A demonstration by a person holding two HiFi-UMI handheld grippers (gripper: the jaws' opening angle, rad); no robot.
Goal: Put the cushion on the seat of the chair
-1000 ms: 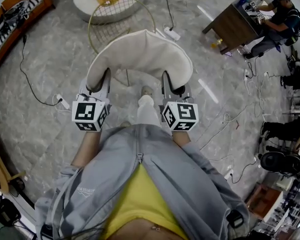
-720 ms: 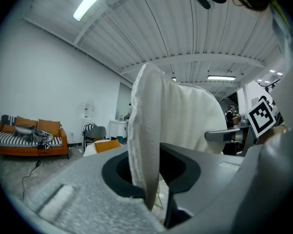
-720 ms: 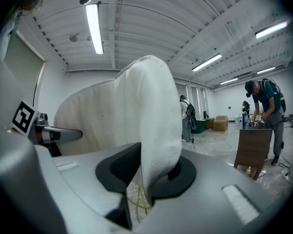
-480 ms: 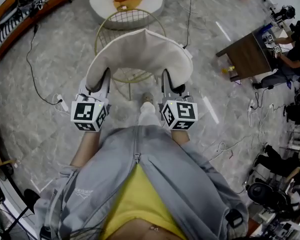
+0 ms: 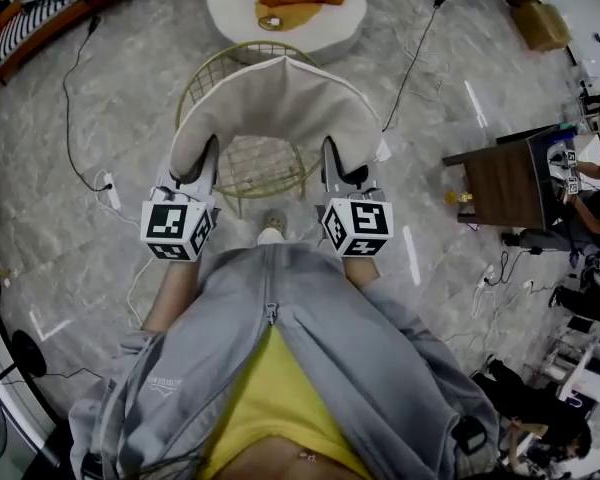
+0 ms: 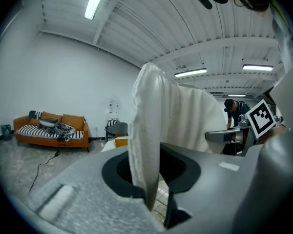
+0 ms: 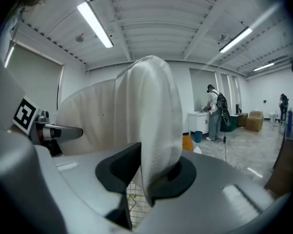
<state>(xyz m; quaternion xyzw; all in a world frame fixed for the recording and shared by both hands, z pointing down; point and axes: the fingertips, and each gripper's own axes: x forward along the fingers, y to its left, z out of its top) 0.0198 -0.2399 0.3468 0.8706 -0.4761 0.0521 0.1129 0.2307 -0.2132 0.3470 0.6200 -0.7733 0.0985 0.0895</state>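
Left gripper point(image 5: 204, 160) and right gripper point(image 5: 338, 165) each clamp a side edge of the cream padded fabric cushion point(image 5: 280, 108) — probably soft, light, floppy — gold wire chair point(image 5: 252, 166) just below.

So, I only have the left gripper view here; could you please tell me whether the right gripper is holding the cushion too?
Observer: Yes, the right gripper is shut on the other end of the cushion.
Operator: Thank you. And where is the chair?
Observer: In the head view, the gold wire chair shows beneath the raised cushion, which hides most of it.
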